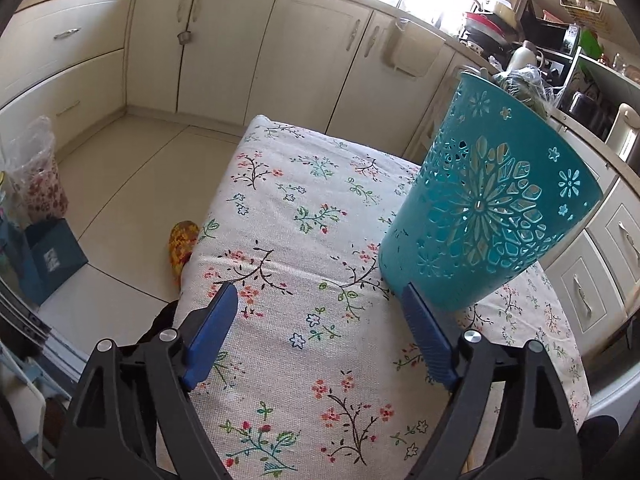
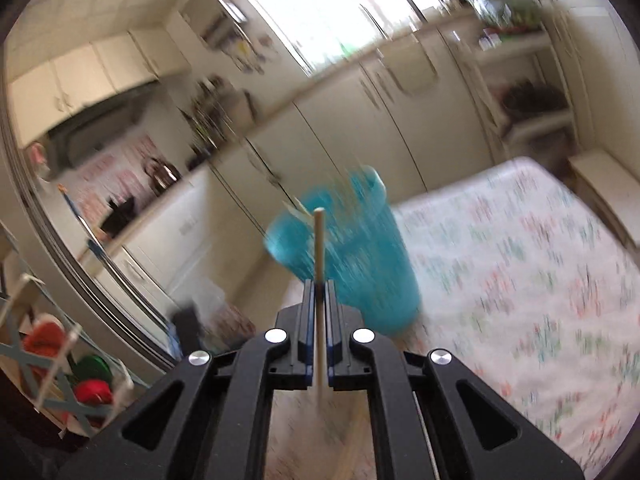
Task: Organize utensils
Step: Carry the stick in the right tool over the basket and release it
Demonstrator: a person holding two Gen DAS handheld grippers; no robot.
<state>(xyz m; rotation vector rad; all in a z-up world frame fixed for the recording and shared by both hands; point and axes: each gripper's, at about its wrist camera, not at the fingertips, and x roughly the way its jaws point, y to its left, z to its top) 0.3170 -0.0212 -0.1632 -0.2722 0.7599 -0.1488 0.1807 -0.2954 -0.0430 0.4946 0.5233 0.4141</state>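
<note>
Now we have the right tool (image 2: 319, 300) clamped on a thin wooden stick (image 2: 319, 240), its jaws pressed flat against the shaft, with the tip pointing up toward the teal bin (image 2: 360, 264). The left tool (image 1: 320, 312) stands wide and holds nothing; its right finger sits just beside the bin's base, and we cannot tell whether it touches. The bin stands on the desk (image 1: 288, 208), which wears a floral cloth; in the left view it lies toward the desk's right edge. The step in hand, as we judge it, is dropping the stick into the bin. To do it well we should bring the stick over the open rim, tilt it so the lower end leads, and release only once that end is well inside, since the bin is light and could tip if the shaft knocks its wall. The left tool could steady the bin by the base. The right view is badly blurred, so the rim and what already stands in the bin are hard to read. The stick's lower end is hidden beneath the tool, so we cannot say what utensil it is. Other utensils do not show in either view.
</note>
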